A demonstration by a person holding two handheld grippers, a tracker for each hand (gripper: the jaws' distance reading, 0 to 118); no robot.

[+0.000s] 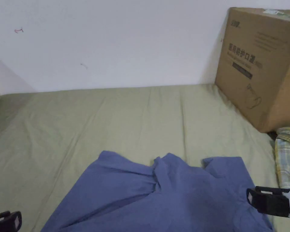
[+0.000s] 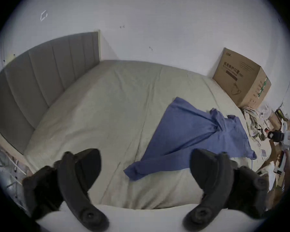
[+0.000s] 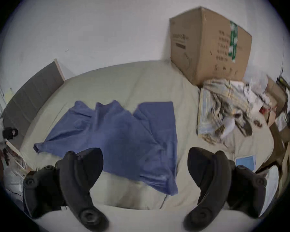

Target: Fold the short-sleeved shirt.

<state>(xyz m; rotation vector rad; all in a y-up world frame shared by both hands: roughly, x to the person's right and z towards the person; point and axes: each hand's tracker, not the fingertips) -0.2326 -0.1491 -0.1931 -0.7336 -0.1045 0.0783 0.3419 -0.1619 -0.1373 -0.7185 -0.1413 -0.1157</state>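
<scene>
One blue short-sleeved shirt [image 1: 159,193] lies rumpled on a pale green bed sheet [image 1: 111,120], bunched into a ridge of folds near its middle, with one sleeve spread flat and the hem hanging toward the near edge of the bed; in the left gripper view the shirt sits ahead of the left gripper [image 2: 146,162] and off toward its right-hand finger [image 2: 208,173], with bare sheet showing between the two fingers; those fingers are spread wide apart and grip nothing; in the right gripper view the shirt lies straight ahead of the right gripper [image 3: 145,162], its lower edge showing in the gap between the fingers, though whether cloth and fingers touch cannot be told; this gripper's fingers [image 3: 84,168] are likewise spread wide and hold nothing; in the head view the right gripper appears as a dark block just beside the shirt's right edge, and the left gripper sits at the lower left corner, well apart from the cloth; beyond the right gripper's fingers, against the white wall [image 1: 111,39], stands a large cardboard box [image 1: 259,66]; just beside it lies a heap of checked cloth [image 3: 224,110]; a grey padded headboard [image 2: 40,78] rises at the far left of the bed.
</scene>
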